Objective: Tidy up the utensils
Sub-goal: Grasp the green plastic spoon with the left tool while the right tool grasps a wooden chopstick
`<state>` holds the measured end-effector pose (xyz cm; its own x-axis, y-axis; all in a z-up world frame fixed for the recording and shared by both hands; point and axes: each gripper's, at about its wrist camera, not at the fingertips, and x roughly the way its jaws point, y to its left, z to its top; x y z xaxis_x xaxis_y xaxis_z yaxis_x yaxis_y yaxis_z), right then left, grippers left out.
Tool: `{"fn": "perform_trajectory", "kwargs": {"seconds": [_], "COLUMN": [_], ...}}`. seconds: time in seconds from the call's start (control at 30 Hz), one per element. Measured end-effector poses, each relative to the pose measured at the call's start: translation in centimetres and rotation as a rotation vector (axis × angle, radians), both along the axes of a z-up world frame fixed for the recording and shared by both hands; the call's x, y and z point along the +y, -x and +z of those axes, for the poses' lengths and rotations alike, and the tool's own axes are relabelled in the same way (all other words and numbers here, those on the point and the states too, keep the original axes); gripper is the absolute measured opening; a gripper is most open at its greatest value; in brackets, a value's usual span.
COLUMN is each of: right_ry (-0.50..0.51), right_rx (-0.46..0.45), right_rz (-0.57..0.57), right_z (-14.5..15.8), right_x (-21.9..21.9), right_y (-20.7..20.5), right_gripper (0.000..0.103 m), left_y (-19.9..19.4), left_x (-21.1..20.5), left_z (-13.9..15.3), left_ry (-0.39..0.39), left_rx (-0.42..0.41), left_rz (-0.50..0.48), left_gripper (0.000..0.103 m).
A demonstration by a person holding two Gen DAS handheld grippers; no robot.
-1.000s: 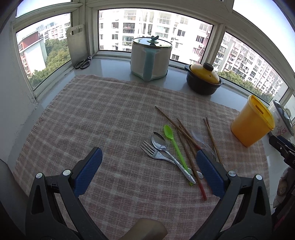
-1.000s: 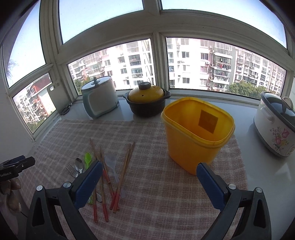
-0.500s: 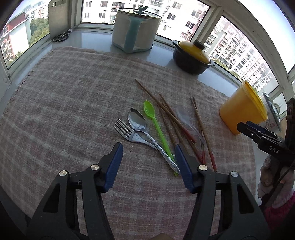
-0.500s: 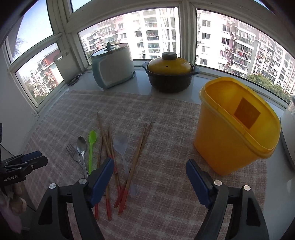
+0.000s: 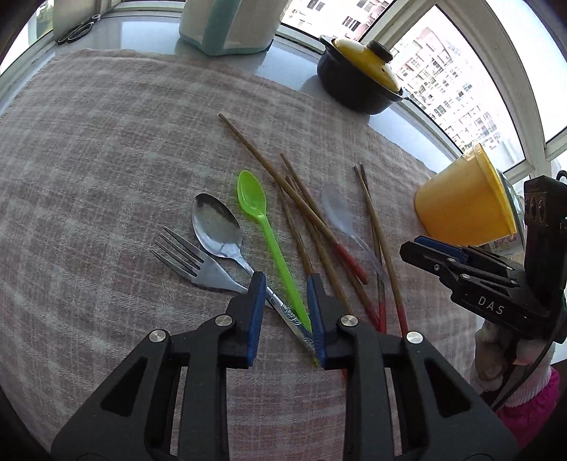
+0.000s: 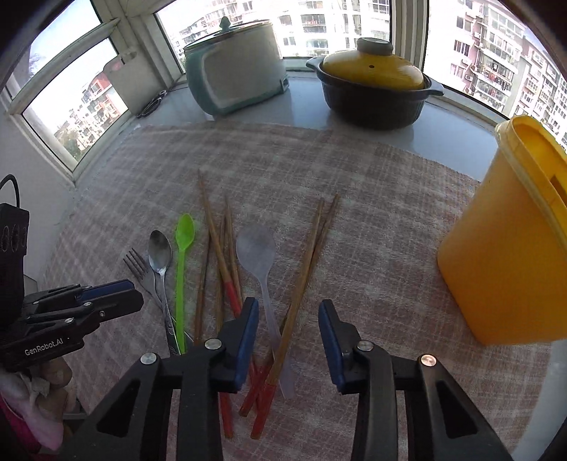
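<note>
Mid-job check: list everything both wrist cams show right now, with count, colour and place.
Chopsticks: several, brown with red ends, mid-cloth.
Green spoon: one, beside the metal spoon.
Metal spoon: one, silver, between fork and green spoon.
Fork: one, silver, leftmost.
Clear spoon: one, among the chopsticks.
Yellow bin: one, right of the cloth.
Checked cloth: one, pinkish, under the utensils.
Lidded pot: one, dark with yellow lid, sill.
Cooker: one, white-teal, sill.
Scissors: one, sill corner.
Left gripper: fingers just closing, astride spoon handles.
Right gripper: fingers just closing, astride chopsticks.
</note>
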<state>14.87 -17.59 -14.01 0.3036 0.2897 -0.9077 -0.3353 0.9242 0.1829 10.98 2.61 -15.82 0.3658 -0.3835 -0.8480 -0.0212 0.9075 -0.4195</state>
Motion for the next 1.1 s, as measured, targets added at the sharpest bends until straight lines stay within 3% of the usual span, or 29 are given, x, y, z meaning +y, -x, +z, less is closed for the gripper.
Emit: {"fn": "perform_trajectory", "kwargs": {"seconds": [0.5,0.97,1.1], "right_ry": [0.004,0.03,0.033], "right_rx": [0.107,0.157,0.161], "right_rz": [-0.024,-0.038,-0.042], "right_z": [-2.6,-4.3,-4.3], "right_x": [0.0,0.6,0.8], "right_y": [-2.4,-3.9,-4.1], "right_gripper": [0.029,0.014,0.008], "left_y": [-3.1,-4.7,-4.7], "left_x": [-0.3,-0.2,-0.2], "left_z": [-2.8,-3.6,-3.7], "left_ry": [0.019,0.022,0.002], "left_rx": [0.061,0.057,0.05], "left_rz": [-0.007,-0.012,-0.008], "left_gripper": [0.019,0.019,0.011]}}
